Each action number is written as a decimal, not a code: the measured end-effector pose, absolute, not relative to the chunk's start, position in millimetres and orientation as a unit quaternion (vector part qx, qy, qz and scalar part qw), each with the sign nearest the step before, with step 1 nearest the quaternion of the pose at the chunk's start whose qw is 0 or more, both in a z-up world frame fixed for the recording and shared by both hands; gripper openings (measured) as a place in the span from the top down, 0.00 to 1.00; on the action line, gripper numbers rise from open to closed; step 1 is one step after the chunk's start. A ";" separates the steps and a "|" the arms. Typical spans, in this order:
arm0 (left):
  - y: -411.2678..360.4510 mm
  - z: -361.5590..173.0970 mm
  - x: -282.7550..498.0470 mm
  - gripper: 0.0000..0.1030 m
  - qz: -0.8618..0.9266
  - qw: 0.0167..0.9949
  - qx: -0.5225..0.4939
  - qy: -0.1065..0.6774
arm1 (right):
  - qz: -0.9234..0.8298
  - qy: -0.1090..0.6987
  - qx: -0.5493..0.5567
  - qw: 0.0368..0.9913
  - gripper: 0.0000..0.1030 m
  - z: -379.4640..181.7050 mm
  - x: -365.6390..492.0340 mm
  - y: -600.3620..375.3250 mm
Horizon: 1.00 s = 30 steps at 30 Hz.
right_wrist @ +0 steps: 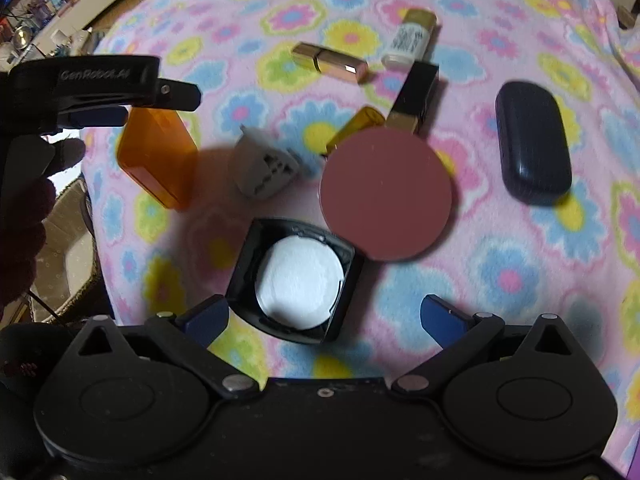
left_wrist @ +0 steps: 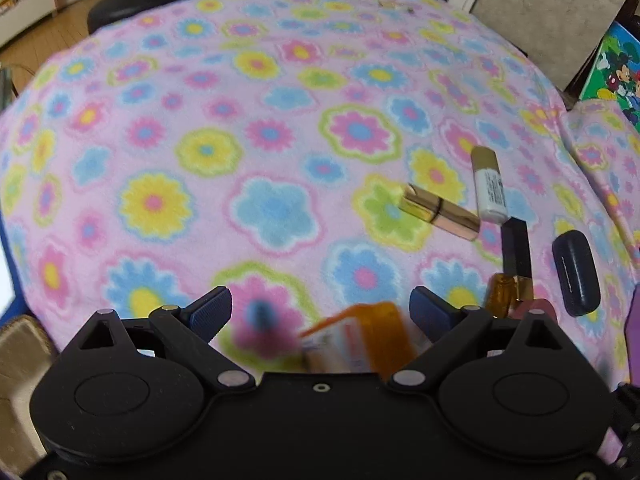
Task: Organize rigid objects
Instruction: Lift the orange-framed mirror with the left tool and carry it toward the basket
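Observation:
Small objects lie on a flowered blanket (right_wrist: 520,272). In the right wrist view: an orange box (right_wrist: 158,156), a grey plug adapter (right_wrist: 264,168), a round maroon compact (right_wrist: 386,194), an open black square case with a white pad (right_wrist: 298,280), a dark oval case (right_wrist: 534,142), a gold lipstick (right_wrist: 330,62), a black-and-gold tube (right_wrist: 416,96), a white tube with gold cap (right_wrist: 410,38) and a small amber bottle (right_wrist: 354,126). My right gripper (right_wrist: 324,316) is open above the black case. My left gripper (left_wrist: 322,308) is open over the blurred orange box (left_wrist: 360,340); it also shows in the right wrist view (right_wrist: 104,88).
A woven basket (right_wrist: 64,248) sits left of the blanket's edge. In the left wrist view a picture book (left_wrist: 616,72) stands at the far right, a dark stool (left_wrist: 136,4) beyond the far edge. The lipstick (left_wrist: 440,210), white tube (left_wrist: 490,184) and oval case (left_wrist: 576,272) lie right.

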State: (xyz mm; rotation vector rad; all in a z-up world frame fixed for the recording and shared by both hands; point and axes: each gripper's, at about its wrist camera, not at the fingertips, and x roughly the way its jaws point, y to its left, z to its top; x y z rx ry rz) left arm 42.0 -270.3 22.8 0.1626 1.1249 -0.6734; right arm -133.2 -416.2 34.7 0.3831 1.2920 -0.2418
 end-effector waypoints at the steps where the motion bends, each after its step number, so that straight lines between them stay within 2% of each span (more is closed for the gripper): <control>1: -275.0 19.8 40.9 0.10 -0.316 0.786 0.075 0.526 | -0.115 0.598 0.179 0.773 0.00 31.8 -133.1 -416.3; 5: -294.1 18.8 34.0 0.10 -0.332 0.782 0.089 0.519 | -0.126 0.597 0.200 0.767 0.00 25.1 -132.4 -416.9; 14: -302.1 66.5 51.9 0.10 -0.366 0.797 0.072 0.474 | -0.144 0.596 0.206 0.762 0.00 16.7 -124.0 -409.7; 18: -285.0 61.8 35.0 0.10 -0.371 0.805 0.184 0.425 | -0.148 0.601 0.196 0.760 0.00 14.8 -120.9 -406.8; 23: -261.0 38.5 7.8 0.10 -0.427 0.766 0.302 0.374 | -0.163 0.606 0.184 0.757 0.00 11.2 -116.2 -399.7; 27: -257.9 23.2 -8.1 0.10 -0.447 0.747 0.359 0.337 | -0.175 0.607 0.172 0.756 0.00 9.6 -112.9 -393.9; 30: -265.4 18.4 -9.1 0.06 -0.458 0.742 0.359 0.331 | -0.173 0.607 0.170 0.756 0.00 10.3 -113.6 -392.4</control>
